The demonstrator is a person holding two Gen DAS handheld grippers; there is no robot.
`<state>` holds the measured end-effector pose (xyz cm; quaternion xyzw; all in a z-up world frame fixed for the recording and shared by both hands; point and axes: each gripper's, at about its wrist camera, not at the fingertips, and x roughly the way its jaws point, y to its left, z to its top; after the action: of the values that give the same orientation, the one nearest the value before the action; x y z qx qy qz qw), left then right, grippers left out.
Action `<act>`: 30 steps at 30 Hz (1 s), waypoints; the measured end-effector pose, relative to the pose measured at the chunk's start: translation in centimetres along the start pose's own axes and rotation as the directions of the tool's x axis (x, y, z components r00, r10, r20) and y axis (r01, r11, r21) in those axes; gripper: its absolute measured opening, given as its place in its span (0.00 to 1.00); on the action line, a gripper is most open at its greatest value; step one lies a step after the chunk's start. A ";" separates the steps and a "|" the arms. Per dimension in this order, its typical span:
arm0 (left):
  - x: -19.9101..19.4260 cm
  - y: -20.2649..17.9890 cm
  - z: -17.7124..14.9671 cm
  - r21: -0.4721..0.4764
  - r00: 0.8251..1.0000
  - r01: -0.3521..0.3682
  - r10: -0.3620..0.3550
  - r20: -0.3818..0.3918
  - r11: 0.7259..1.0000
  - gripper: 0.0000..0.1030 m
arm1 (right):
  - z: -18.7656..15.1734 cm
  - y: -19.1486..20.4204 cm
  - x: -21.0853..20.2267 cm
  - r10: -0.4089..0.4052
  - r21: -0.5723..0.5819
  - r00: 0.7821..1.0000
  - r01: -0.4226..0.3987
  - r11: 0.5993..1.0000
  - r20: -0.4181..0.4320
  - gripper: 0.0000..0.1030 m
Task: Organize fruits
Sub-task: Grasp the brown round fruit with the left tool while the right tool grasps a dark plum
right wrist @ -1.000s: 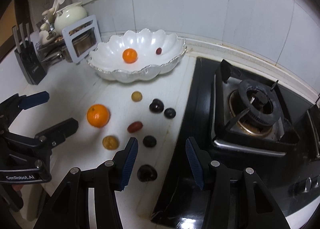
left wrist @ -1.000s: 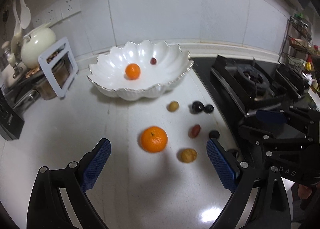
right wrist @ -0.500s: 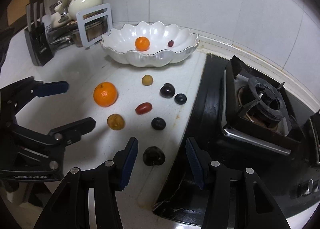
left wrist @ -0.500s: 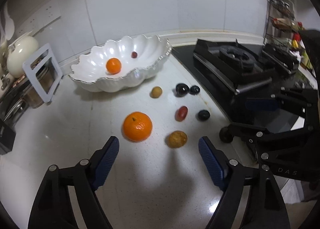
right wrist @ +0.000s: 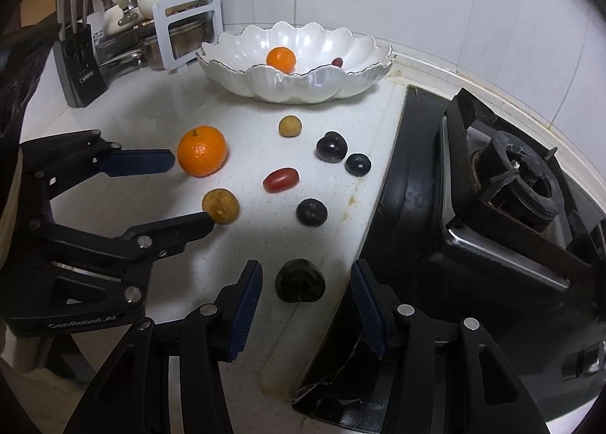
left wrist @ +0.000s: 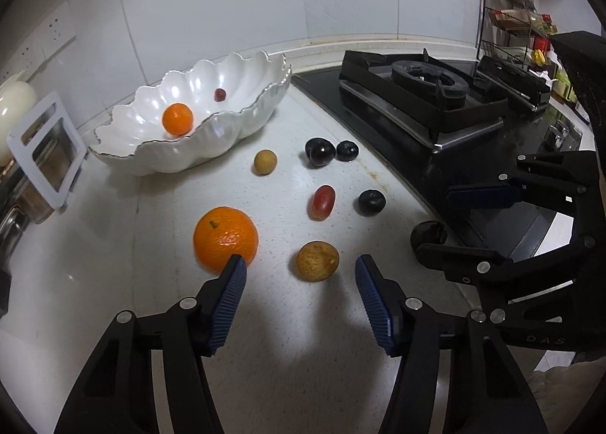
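Left gripper (left wrist: 301, 271) closing, nothing gripped; pad tip overlaps orange (left wrist: 225, 238). Right gripper (right wrist: 306, 284) closing around dark fruit (right wrist: 300, 280), contact unclear.

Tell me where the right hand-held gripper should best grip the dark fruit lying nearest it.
Probably across the widest middle of the dark fruit, from above and behind. It lies alone on the counter, ahead of the closing right hand-held gripper, with room on both flanks. The stove edge lies close on its right.
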<state>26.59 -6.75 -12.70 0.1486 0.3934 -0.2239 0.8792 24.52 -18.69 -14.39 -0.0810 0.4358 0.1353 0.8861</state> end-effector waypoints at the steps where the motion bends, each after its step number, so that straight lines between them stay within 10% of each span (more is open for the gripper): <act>1: 0.2 -0.1 0.0 0.000 1.000 0.005 -0.005 -0.002 1.000 0.55 | 0.0 0.0 0.1 0.002 -0.002 1.000 -0.002 1.000 -0.003 0.45; 30: 2.2 0.4 -0.3 -0.129 0.997 0.039 -0.047 -0.061 0.991 0.27 | -0.5 -0.6 1.4 0.056 0.073 0.998 -0.055 0.996 -0.025 0.30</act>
<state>27.90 -6.90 -14.55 0.0906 0.4381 -0.2123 0.8688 25.10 -19.11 -15.77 -0.0386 0.4543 0.1429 0.8785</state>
